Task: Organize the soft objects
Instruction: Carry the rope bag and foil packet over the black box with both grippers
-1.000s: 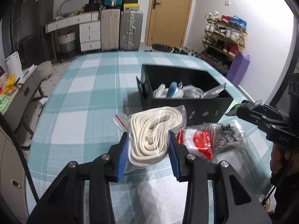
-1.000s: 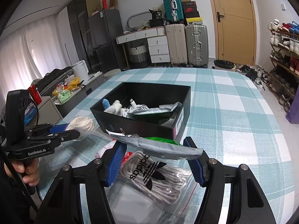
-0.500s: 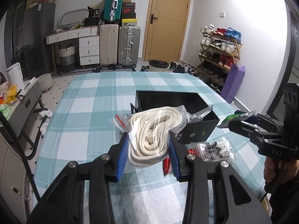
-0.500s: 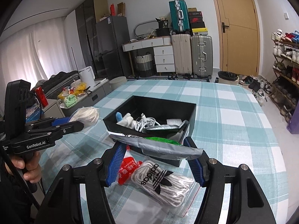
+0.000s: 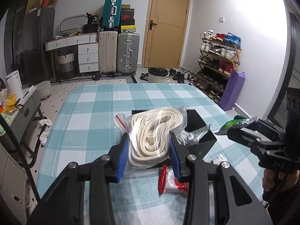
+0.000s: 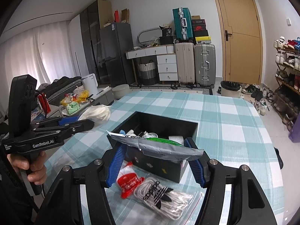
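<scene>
Carrying step: left tongs [image 5: 149, 157] grip the clear zip bag of cream rope [image 5: 156, 133], right tongs [image 6: 155, 164] the silver-green foil packet [image 6: 155, 147], both raised above the open black box [image 6: 189, 129]. Next, probably lower and release inside.

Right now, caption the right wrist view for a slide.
Right gripper holds a silver foil pouch above the black box; bagged Adidas laces lie on the checked tablecloth.

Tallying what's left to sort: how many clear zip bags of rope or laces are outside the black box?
2: the cream rope bag held in the left gripper, and the adidas lace bag on the table before the box. Others may be hidden.
</scene>
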`<action>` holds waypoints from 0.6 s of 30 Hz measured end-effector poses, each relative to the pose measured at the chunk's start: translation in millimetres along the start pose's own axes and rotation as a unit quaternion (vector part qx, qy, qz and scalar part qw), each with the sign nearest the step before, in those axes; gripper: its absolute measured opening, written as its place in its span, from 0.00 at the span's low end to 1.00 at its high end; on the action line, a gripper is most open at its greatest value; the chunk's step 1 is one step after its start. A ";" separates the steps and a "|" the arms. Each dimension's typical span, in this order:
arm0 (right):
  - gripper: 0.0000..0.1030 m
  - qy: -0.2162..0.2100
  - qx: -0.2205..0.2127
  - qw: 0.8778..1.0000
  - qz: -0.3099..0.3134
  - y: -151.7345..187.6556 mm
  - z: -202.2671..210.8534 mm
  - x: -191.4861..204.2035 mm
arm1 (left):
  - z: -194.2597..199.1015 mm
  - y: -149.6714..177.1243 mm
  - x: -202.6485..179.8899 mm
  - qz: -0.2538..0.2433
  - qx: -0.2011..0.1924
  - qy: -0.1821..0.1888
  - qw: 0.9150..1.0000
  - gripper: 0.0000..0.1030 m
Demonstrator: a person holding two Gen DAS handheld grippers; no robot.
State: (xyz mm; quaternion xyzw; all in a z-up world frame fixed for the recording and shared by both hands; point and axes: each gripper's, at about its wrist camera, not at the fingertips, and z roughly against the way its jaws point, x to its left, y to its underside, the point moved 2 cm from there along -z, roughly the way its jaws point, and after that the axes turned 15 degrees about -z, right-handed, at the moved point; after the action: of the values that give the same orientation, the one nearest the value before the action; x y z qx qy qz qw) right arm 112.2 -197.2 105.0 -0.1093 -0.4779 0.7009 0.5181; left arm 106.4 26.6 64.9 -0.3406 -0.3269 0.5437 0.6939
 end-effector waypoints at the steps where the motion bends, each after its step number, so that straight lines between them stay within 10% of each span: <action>1: 0.62 -0.001 -0.001 1.000 0.000 -1.8 -0.7 0.0 | -1.4 -2.1 0.0 0.000 -0.001 0.000 1.000 0.37; 18: 0.62 -0.003 0.011 1.000 0.008 -12.0 -24.7 0.7 | -44.6 -15.6 -2.2 -0.008 0.016 0.009 1.000 0.37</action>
State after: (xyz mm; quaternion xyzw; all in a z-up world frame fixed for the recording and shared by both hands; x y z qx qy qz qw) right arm 135.3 -182.8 101.7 -0.1055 -0.4706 0.7104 0.5126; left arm 151.0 16.6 52.9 -0.3321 -0.3144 0.5400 0.7066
